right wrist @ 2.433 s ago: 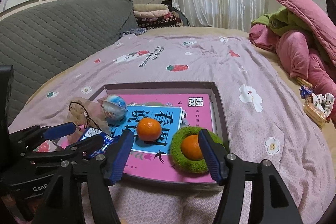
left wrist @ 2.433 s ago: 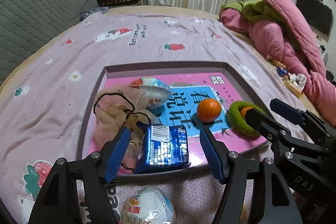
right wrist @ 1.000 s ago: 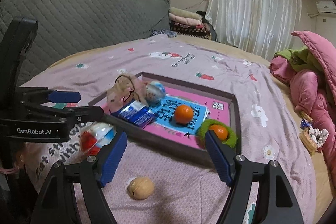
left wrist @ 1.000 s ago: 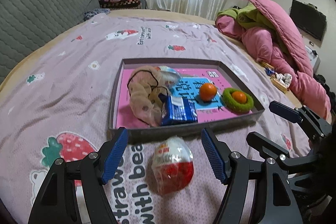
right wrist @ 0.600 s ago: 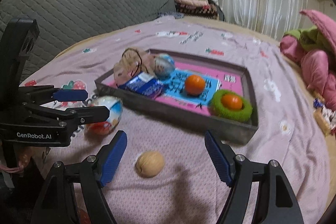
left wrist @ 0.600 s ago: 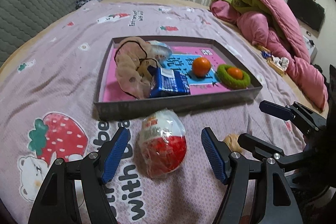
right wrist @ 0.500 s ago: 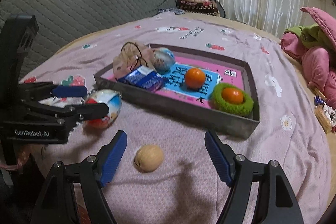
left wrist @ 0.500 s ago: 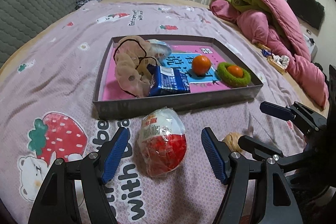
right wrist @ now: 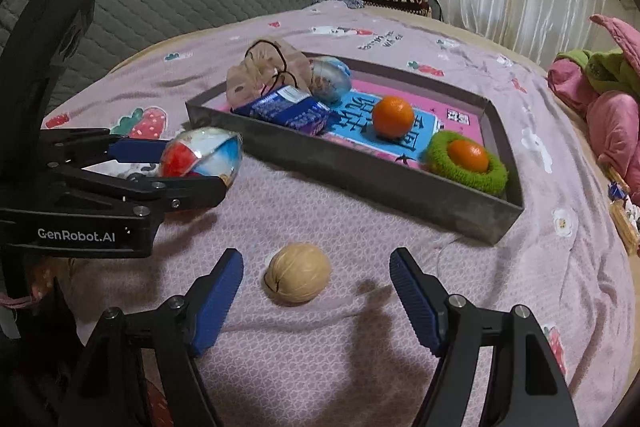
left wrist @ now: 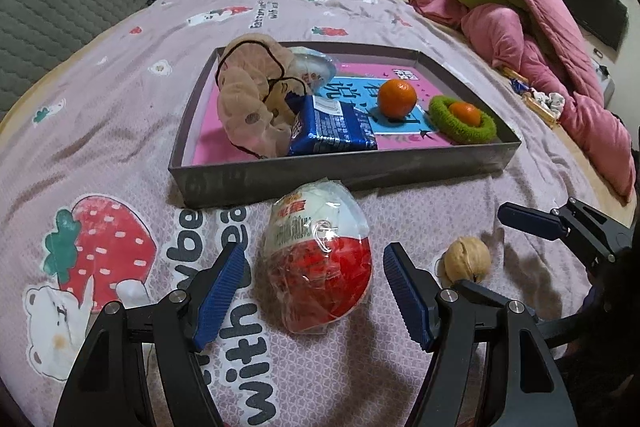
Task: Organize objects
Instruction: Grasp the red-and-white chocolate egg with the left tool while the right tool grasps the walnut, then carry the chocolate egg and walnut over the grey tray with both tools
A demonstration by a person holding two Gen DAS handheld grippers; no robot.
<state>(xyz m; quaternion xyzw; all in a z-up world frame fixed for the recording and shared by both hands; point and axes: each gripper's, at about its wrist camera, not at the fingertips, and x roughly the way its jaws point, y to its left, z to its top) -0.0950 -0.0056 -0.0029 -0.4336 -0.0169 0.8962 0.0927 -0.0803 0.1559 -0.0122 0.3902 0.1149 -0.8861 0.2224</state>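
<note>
Left gripper (left wrist: 314, 291): jaws wide, blue-padded fingers (left wrist: 219, 289) either side of the red-and-white plastic-wrapped toy egg (left wrist: 320, 259), not touching it. Egg lies on the pink strawberry-print bedspread (left wrist: 120, 147), just in front of the tray's near wall.

Right gripper (right wrist: 316, 297): jaws wide too, framing the tan walnut (right wrist: 298, 279) without contact. Walnut sits on the bedspread beside the egg, on its right, near the tray's front wall but apart from it. In the right wrist view the left gripper's fingers bracket the egg (right wrist: 202, 155) from the left.

Shallow grey cardboard tray (left wrist: 340, 173) with a pink-and-blue printed liner sits mid-bed. Contents:
- left end: crumpled beige cloth pouch with black drawstring (left wrist: 250, 107), leaning on the tray's left wall
- against the pouch, toward the front wall: blue foil snack packet (left wrist: 332, 131)
- behind the pouch, near the back wall: blue-and-white wrapped toy egg (left wrist: 314, 69)
- centre: loose orange mandarin (left wrist: 397, 99)
- right front corner: second small mandarin (left wrist: 464, 113) nested inside a fuzzy green ring (left wrist: 460, 125)

Bed's right edge: heap of pink and green quilts (left wrist: 520, 19).
</note>
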